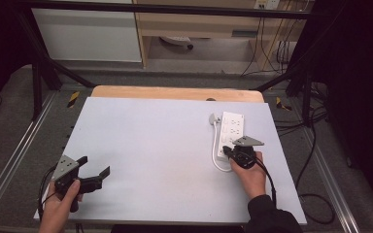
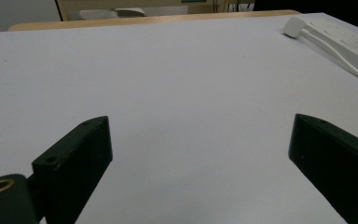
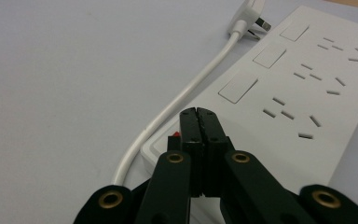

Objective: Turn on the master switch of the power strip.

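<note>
One white power strip (image 1: 231, 133) is seen on the pale grey table (image 1: 155, 155), lying near its far right corner, with its long side running away from the person. Three rectangular switches and three groups of socket slots are counted on its top face in the right gripper view (image 3: 303, 84). One white cable (image 1: 215, 150) is attached to it, looped along its left side, and is ended by one white plug (image 1: 213, 118) lying flat on the table just beside the strip's far left corner. A small red part (image 3: 175, 135) is visible at the strip's near end, just beside the jaw tips.

Two grippers are held, one in each hand. The right gripper (image 1: 230, 151) is held over the near end of the power strip, pointed away from the person and tipped downward; its jaws are pressed fully together, with nothing between them, and their tips are seen at the strip's near edge (image 3: 198, 122). Whether the tips are touching the strip cannot be told. The right hand (image 1: 250, 175) is wrapped around the handle, with a dark sleeve at the wrist.

The left gripper (image 1: 94, 170) is held near the table's near left corner, well apart from the strip, pointed toward the right. Its jaws are spread wide, and bare table is seen between them in the left gripper view (image 2: 200, 154). The left hand (image 1: 60, 206) is closed around the handle.
</note>
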`<state>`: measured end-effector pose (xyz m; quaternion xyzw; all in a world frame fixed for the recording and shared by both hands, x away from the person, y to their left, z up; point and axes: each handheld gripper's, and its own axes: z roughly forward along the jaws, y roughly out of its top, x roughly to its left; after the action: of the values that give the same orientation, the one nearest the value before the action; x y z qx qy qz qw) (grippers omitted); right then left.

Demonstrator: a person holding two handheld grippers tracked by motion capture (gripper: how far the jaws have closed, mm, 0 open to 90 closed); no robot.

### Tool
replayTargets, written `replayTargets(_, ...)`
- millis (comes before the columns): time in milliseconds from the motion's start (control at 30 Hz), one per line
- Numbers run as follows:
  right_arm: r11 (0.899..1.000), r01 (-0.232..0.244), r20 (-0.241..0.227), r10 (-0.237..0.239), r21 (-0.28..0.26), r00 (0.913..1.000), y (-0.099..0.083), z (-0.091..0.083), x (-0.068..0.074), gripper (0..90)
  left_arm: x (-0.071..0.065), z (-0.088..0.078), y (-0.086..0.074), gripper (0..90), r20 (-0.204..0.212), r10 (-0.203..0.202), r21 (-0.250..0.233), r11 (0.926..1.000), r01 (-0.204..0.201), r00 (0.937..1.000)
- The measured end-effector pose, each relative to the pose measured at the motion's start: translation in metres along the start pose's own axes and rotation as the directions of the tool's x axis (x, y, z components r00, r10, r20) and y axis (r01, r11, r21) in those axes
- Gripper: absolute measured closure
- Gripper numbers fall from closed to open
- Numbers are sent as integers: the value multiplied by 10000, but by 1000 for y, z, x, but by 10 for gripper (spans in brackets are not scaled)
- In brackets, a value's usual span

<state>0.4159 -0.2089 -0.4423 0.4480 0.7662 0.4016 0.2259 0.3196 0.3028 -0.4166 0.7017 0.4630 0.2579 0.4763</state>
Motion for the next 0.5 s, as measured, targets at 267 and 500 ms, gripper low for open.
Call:
replayTargets(267,10000,-23,-20,23,38,10000,0,0,0,900,0,0,0,62,1,8,-4,10000,-8,10000)
replayTargets(500,10000,-53,-18,53,20,10000,0,0,0,900,0,0,0,62,13,21,-2,10000,-21,10000)
